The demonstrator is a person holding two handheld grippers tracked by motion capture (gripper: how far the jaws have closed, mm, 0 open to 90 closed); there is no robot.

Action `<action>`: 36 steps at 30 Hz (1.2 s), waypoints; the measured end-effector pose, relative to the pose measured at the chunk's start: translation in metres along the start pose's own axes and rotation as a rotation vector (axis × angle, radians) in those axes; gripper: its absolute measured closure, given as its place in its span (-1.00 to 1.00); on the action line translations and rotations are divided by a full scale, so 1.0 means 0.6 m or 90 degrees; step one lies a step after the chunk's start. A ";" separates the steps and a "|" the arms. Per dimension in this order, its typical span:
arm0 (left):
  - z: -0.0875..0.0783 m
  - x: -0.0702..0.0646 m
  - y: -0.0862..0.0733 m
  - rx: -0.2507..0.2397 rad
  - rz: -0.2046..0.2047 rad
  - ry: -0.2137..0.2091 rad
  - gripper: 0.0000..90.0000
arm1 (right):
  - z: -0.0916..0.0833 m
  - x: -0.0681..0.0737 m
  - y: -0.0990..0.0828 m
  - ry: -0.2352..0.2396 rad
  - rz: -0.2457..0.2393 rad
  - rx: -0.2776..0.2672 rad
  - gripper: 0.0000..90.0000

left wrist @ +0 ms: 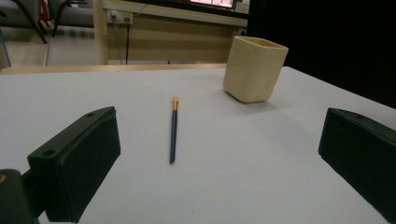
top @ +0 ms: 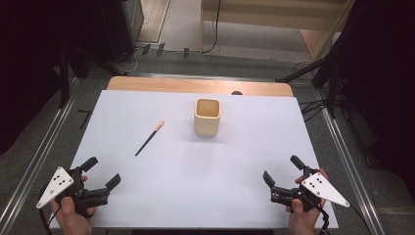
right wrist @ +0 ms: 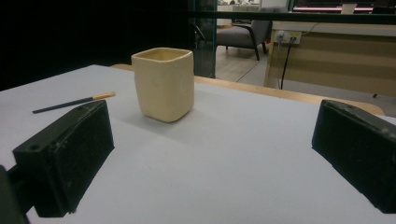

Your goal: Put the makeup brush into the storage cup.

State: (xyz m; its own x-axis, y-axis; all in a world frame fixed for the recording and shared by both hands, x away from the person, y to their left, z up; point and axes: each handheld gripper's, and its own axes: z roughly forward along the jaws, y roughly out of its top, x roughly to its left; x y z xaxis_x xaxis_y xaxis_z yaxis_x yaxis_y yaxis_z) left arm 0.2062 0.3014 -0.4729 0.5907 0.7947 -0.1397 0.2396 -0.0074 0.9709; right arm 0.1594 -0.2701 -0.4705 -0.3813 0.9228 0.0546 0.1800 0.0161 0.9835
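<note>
Your main risk is the pencil (top: 149,138): it is thin, lies flat on the white table (top: 195,196) and gives the jaws little to bite on, so if you come down with the jaws across its length at a slant, one pad will probably nudge it and it will roll or skid away. It lies ahead of your left gripper (top: 101,172), well apart from it, its orange end pointing away from you toward the cream cup (top: 207,116). The cup stands upright farther ahead, between the lines of the two grippers and a little nearer the right one's side; a careless sweep past it could tip it, since it looks light and empty.

Both hands rest at the near edge of the table, low and roughly level, jaws pointing forward and inward. The left gripper is released, jaws spread wide with nothing between them. Your right gripper (top: 281,170) is likewise released and empty, its jaws framing the cup from a distance.
</note>
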 end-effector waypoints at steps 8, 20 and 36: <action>0.001 0.001 0.007 -0.002 -0.005 -0.003 -1.00 | 0.000 0.000 0.000 0.003 0.002 0.002 -1.00; 0.009 0.004 0.028 0.002 0.000 -0.003 -1.00 | 0.000 0.003 0.001 0.010 -0.003 0.003 -1.00; 0.057 0.000 0.065 0.021 0.016 -0.024 -1.00 | 0.000 0.001 0.000 0.011 -0.002 0.008 -1.00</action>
State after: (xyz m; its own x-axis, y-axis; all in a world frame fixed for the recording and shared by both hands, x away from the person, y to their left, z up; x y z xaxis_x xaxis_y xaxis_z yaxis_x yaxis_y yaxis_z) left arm 0.2420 0.2806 -0.4418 0.6255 0.7704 -0.1233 0.2493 -0.0476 0.9673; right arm 0.1590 -0.2696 -0.4707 -0.3980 0.9158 0.0551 0.1897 0.0234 0.9816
